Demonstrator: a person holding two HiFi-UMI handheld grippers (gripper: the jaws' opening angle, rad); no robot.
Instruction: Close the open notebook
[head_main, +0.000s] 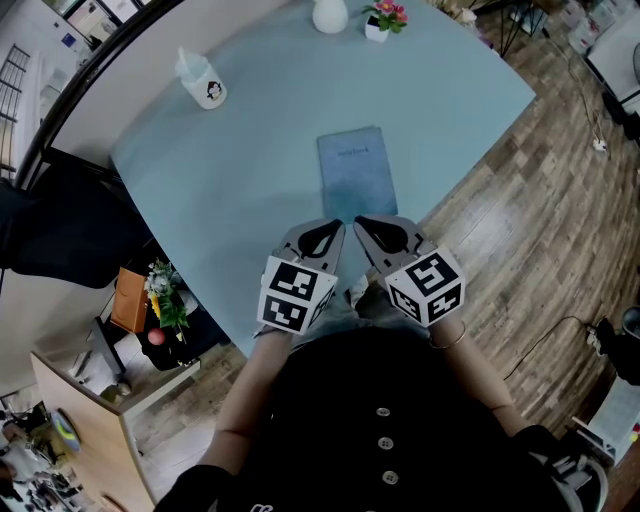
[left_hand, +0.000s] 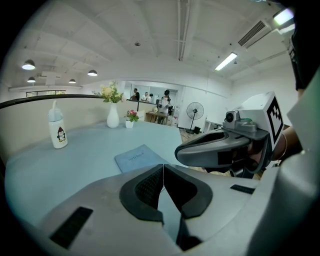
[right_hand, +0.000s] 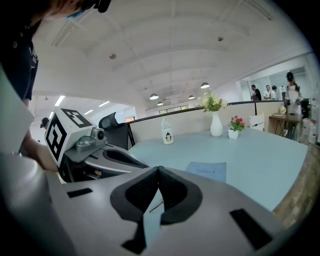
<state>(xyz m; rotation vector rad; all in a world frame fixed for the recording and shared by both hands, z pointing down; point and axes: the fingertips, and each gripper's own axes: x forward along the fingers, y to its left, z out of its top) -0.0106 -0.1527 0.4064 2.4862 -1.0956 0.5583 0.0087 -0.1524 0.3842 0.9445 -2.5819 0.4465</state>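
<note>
The notebook (head_main: 355, 175) lies shut and flat on the light blue table (head_main: 240, 180), its blue cover facing up. It also shows in the left gripper view as the notebook (left_hand: 140, 158) and in the right gripper view as the notebook (right_hand: 207, 170). My left gripper (head_main: 338, 226) and right gripper (head_main: 358, 222) hover side by side just short of its near edge, over the table's front rim, apart from it. Both have their jaws pressed together with nothing between them. The left gripper (left_hand: 163, 166) sees the right one beside it; the right gripper (right_hand: 158, 169) sees the left one.
A white penguin bottle (head_main: 205, 85) stands at the far left of the table. A white vase (head_main: 330, 15) and a small flower pot (head_main: 383, 20) stand at the far edge. A black chair (head_main: 60, 230) is left of the table, wooden floor (head_main: 540, 220) to the right.
</note>
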